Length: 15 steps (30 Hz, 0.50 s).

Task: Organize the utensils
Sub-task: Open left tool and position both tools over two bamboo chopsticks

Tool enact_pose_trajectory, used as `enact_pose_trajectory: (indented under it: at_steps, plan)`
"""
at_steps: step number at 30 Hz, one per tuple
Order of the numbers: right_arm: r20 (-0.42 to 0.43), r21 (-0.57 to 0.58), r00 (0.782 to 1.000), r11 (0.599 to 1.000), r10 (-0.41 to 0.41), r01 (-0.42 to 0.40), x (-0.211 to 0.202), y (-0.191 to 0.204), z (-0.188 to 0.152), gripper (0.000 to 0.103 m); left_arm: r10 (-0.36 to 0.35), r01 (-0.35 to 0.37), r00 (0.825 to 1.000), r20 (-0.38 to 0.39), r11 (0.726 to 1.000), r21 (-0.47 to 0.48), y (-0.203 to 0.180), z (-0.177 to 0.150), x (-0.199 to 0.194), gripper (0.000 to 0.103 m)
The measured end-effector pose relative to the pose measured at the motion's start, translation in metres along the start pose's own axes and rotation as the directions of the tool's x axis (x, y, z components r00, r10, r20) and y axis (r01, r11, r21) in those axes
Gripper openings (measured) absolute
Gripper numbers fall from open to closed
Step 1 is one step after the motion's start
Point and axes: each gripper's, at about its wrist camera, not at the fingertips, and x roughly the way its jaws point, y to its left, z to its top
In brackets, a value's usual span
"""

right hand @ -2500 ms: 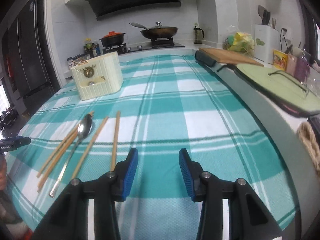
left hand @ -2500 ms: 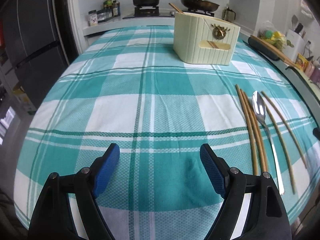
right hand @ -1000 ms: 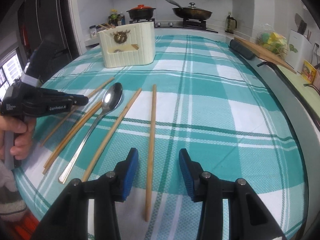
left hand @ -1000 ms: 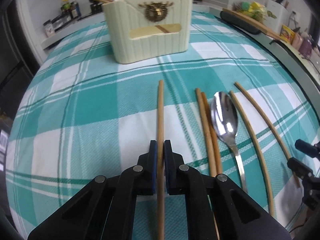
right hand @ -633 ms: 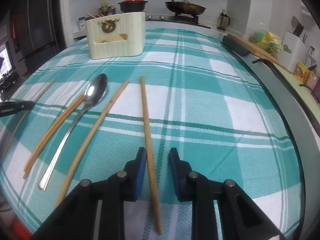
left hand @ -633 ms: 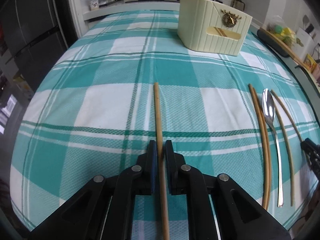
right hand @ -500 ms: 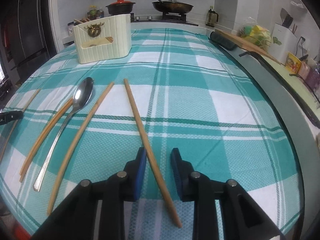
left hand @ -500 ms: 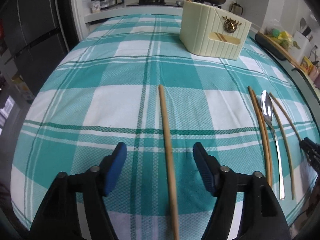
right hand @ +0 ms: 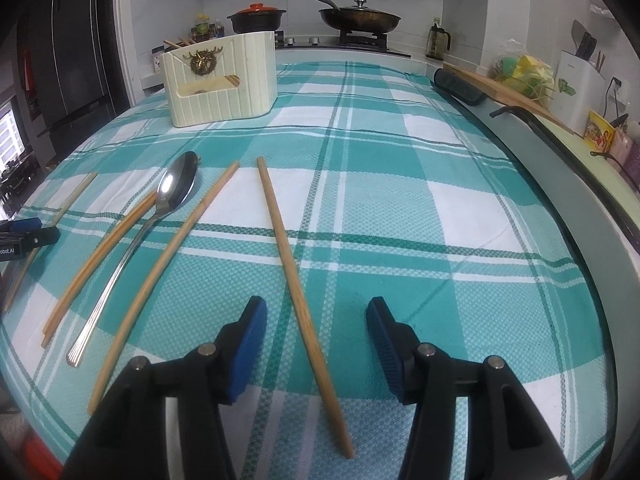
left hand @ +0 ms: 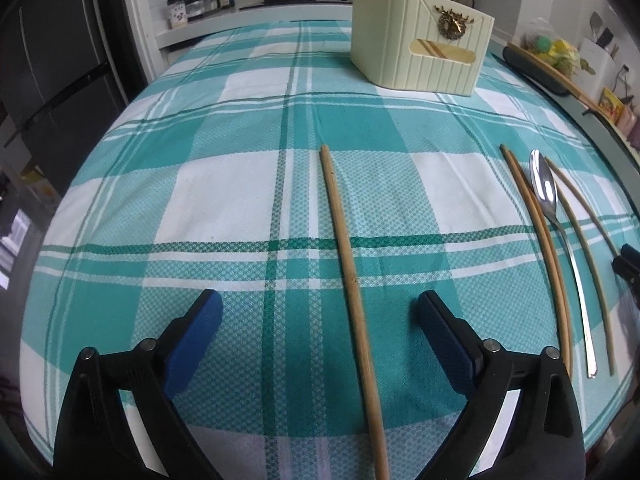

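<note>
One wooden chopstick [left hand: 348, 264] lies flat between my left fingers [left hand: 192, 328], another [right hand: 298, 280] between my right; spoon [right hand: 176, 188] and cream holder [right hand: 224, 80] beyond.

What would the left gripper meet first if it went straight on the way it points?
Probably the lone chopstick lying between the left gripper's wide-open jaws, untouched by the pads, or the checked tablecloth beside it. The utensil holder stands well beyond; depth is hard to judge.
</note>
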Motion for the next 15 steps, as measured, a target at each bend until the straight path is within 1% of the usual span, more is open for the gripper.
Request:
enact_pose_trajectory:
  at_steps: [2, 15]
  plan:
    - [0.004, 0.000, 1.000, 1.000, 0.004, -0.004, 0.0002, -0.0003, -0.0005, 0.055, 0.004, -0.004, 1.000, -0.008, 1.000, 0.007, -0.0008, 0.0006, 0.0017, 0.103]
    - [0.008, -0.002, 1.000, 1.000, 0.003, -0.003, 0.0005, 0.0006, -0.0009, 0.056, 0.005, -0.005, 1.000, -0.007, 1.000, 0.005, -0.0014, 0.0003, 0.0033, 0.103]
